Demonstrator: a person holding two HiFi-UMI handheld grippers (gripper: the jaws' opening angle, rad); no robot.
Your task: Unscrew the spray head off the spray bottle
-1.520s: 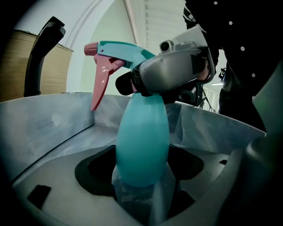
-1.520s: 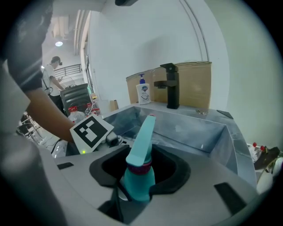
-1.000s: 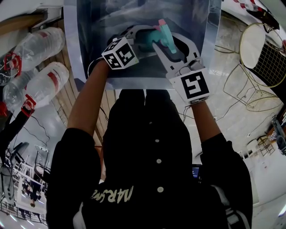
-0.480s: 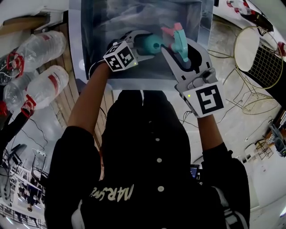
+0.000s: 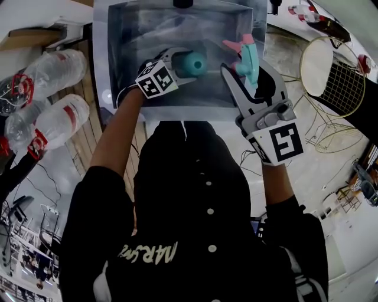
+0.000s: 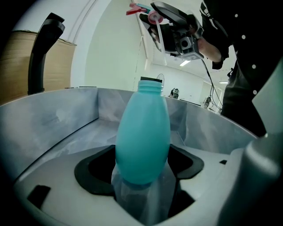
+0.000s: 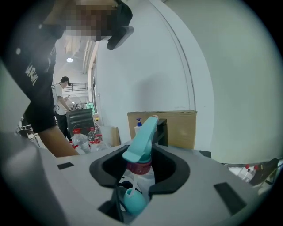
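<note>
In the head view, the bottle (image 5: 193, 63) is being held over the metal basin (image 5: 118, 35), near the middle of its near edge, and the left gripper (image 5: 184, 63) is pinching it round the lower body. The spray head (image 5: 249, 52) is being held apart from the bottle, over the right edge of the basin, and the right gripper (image 5: 248, 68) is clamping it between its jaws. The head is lying to the right of the bottle, so the unscrewing is judged to be done already.

In the left gripper view, the jaws are being pressed on the bottle (image 6: 142, 141), whose long axis is standing nearly upright. Its neck (image 6: 150, 84) is showing open, with no cap on it. The right gripper (image 6: 177, 26) is seen high above, and the thin tube (image 6: 158, 37) of the spray head (image 6: 146, 11) is hanging down from it; its lower end seems to be clear of the neck.

In the right gripper view, the jaws are half spread and are closing on the collar of the spray head (image 7: 141, 145), with the nozzle pointing up and away. A teal round shape (image 7: 134, 199) is showing low in the gap; it is probably the bottle below.

For the coming move, the matter is that the head is lying above and to the right of the neck, along the bottle's own axis. The right hand alone is carrying it, so only this hand is needed to put it down.
</note>
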